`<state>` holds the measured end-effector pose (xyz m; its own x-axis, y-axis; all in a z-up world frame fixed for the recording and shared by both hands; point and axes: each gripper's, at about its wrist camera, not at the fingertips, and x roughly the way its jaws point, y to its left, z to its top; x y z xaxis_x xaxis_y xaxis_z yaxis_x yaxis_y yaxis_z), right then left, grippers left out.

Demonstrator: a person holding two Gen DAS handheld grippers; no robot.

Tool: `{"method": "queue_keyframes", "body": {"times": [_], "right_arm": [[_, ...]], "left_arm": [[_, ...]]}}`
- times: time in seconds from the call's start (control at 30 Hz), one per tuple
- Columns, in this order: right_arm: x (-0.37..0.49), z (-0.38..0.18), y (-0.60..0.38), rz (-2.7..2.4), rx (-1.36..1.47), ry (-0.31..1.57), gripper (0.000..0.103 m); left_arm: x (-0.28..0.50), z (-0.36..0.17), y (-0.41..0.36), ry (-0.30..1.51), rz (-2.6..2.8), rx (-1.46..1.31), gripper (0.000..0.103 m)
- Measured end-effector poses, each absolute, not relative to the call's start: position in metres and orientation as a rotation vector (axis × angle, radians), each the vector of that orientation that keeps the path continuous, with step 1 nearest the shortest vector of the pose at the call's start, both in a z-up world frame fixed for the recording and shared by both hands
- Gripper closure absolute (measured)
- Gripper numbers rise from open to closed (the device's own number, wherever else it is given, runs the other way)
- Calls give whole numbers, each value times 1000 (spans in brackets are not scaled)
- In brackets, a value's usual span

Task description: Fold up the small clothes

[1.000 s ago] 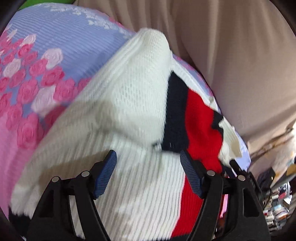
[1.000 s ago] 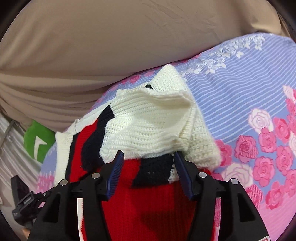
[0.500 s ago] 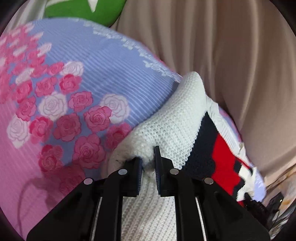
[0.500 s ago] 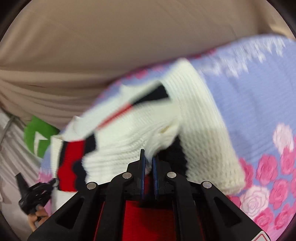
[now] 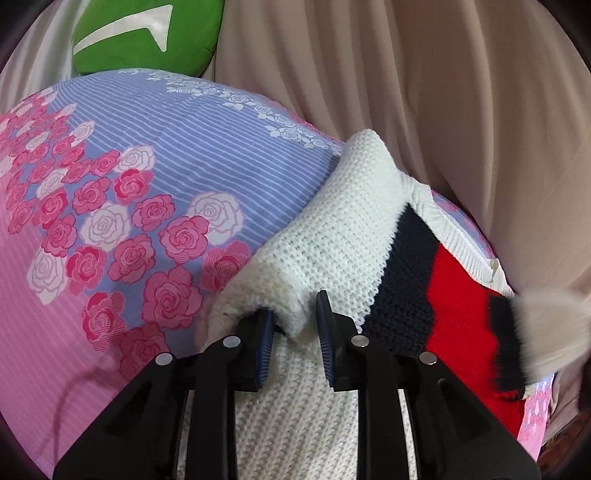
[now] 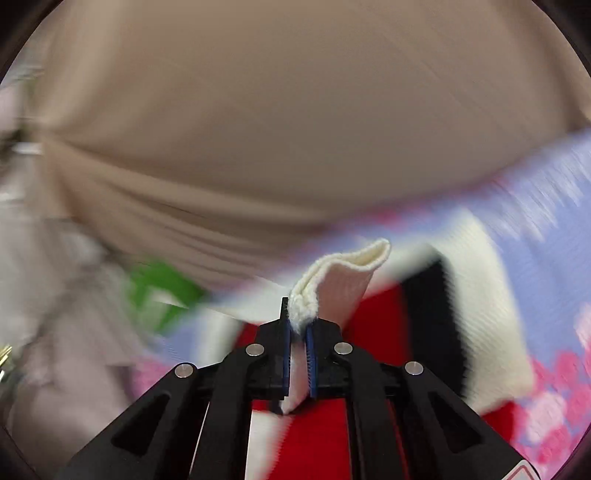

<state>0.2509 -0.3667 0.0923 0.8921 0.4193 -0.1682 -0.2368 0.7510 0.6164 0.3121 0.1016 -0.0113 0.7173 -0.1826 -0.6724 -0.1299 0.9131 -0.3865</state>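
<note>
A small knit sweater [image 5: 332, 236], white with navy and red bands, lies on a floral bedsheet [image 5: 147, 192]. My left gripper [image 5: 293, 321] is shut on a thick fold of its white knit at the left edge. My right gripper [image 6: 297, 328] is shut on a white cuff [image 6: 343, 280] of the sweater and holds it lifted above the red and navy part [image 6: 406, 317]. The right wrist view is blurred by motion.
A beige curtain [image 5: 424, 92] hangs behind the bed. A green cushion [image 5: 147, 33] lies at the far left corner and shows blurred in the right wrist view [image 6: 162, 291]. The sheet edge runs close behind the sweater.
Both grippers went from open to shut on the sweater. The right one has since lifted its white cuff up and swung left, blurring its view. The left one holds its fold in place.
</note>
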Motion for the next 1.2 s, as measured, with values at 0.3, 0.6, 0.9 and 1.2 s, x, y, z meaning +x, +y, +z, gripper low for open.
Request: {"method": "queue_keyframes", "body": {"times": [0.3, 0.6, 0.9, 1.2], "right_arm": [[286, 32, -388, -23, 490, 727, 90], [290, 51, -356, -78, 285, 677, 52], [349, 25, -370, -217, 358, 730, 80], [303, 49, -270, 175, 308, 676, 69]], "left_arm": [[309, -11, 86, 760, 4, -335, 80], [309, -11, 90, 755, -2, -344, 80], [308, -11, 92, 751, -8, -356, 79], [308, -10, 96, 737, -9, -373, 79]]}}
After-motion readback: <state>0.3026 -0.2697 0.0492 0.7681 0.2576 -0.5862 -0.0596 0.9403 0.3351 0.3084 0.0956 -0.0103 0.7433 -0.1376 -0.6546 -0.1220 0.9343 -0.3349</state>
